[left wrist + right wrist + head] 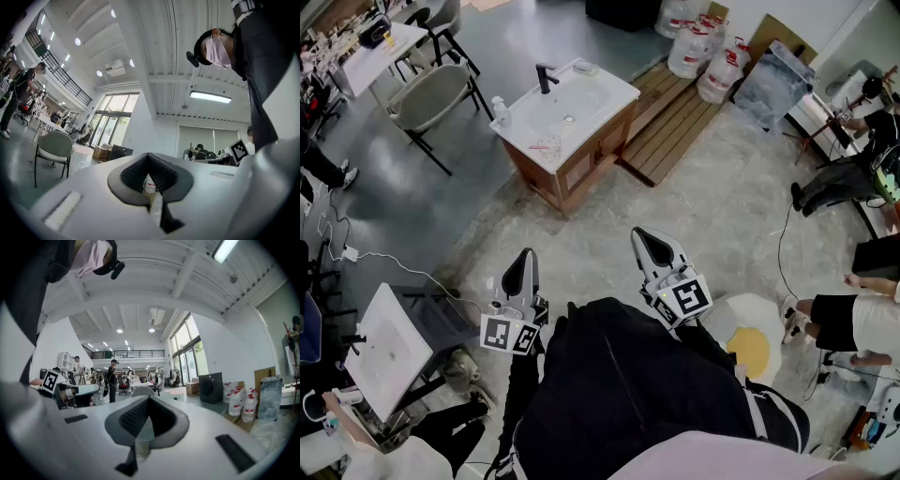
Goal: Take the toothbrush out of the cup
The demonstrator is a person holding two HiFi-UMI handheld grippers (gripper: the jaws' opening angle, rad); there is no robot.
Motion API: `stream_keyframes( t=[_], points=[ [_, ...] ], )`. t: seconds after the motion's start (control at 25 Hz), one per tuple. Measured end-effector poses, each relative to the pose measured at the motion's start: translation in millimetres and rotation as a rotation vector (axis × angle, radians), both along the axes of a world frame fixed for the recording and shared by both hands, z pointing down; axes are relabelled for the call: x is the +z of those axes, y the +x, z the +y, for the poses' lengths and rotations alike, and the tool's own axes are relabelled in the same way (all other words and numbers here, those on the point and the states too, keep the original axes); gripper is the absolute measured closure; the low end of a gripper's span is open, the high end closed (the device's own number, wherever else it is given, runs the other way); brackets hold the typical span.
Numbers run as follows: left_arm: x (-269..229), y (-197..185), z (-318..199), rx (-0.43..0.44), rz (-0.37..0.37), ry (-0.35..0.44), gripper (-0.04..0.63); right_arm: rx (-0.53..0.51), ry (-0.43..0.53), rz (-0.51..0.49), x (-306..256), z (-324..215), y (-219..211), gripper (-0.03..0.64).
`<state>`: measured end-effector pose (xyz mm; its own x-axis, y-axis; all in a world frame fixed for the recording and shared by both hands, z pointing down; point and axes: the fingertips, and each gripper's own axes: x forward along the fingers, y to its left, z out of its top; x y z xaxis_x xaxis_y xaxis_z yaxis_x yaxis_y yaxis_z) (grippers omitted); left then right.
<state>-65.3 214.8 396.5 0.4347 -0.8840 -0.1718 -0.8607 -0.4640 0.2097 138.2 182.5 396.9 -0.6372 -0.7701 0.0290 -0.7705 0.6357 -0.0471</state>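
Observation:
A white washbasin on a wooden cabinet (pixel 567 108) stands a few steps ahead on the floor, with a black tap (pixel 546 75). A small pinkish item (pixel 546 143) lies on its front rim; it is too small to tell whether it is the toothbrush. I cannot make out a cup. My left gripper (pixel 521 267) (pixel 149 161) and right gripper (pixel 654 246) (pixel 149 401) are held in front of my body, far short of the basin. Both point roughly level, with the jaws closed together and nothing between them.
A grey chair (pixel 427 94) stands left of the basin. A wooden pallet (pixel 675 117) and water jugs (pixel 703 52) are behind it to the right. A second white basin (pixel 384 347) sits at my near left. Seated people (pixel 844 178) and cables line the right side.

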Motion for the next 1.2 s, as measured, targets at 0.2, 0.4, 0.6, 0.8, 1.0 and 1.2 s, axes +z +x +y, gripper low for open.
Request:
stream_keyframes(
  t=[0.2, 0.4, 0.6, 0.8, 1.0, 1.2],
  points=[
    [-2, 3, 0, 0.001, 0.0, 0.002, 0.588, -0.004, -0.001, -0.004, 0, 0, 1, 0.618],
    [-3, 5, -1, 0.003, -0.001, 0.004, 0.588, -0.009, -0.005, -0.003, 1, 0, 1, 0.618],
    [-7, 11, 1, 0.017, -0.055, 0.044, 0.58, -0.014, -0.005, 0.0, 0, 0, 0, 0.618],
    [-11, 18, -4, 0.021, -0.087, 0.066, 0.382, -0.024, -0.008, 0.001, 1, -3, 1, 0.618],
    [-11, 19, -6, 0.016, -0.069, 0.067, 0.36, -0.04, -0.026, -0.006, 5, -3, 6, 0.618],
    [-5, 17, -12, -0.045, -0.073, 0.067, 0.36, -0.084, -0.052, 0.001, 19, -6, 13, 0.618]
  ],
)
